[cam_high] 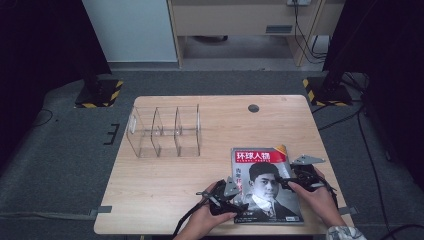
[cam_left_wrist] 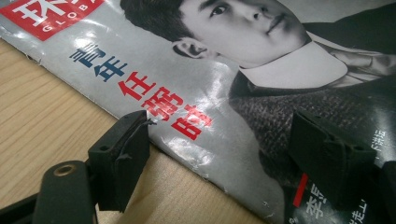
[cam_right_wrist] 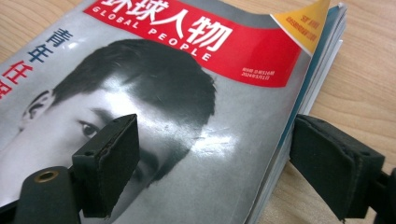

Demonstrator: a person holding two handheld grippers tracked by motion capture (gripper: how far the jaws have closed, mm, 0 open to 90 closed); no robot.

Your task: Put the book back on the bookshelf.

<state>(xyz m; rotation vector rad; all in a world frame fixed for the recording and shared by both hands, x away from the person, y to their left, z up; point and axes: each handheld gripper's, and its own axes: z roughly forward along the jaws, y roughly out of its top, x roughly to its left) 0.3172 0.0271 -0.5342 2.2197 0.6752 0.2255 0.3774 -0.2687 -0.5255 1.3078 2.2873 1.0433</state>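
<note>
The magazine (cam_high: 265, 185) lay flat at the counter's (cam_high: 165, 200) near right edge, one copy, its near corner cut off by hands. Left tool (cam_high: 231, 196) and right tool (cam_high: 294, 181) each stood wide open astride an edge, gripping nothing. One clear three-slot rack (cam_high: 164, 131) stood far left.

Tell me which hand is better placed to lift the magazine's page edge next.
Probably the right. The right gripper has its fingers open astride the magazine at its loose page edge. The left gripper straddles the opposite edge, likely the spine, one finger over bare table.
</note>
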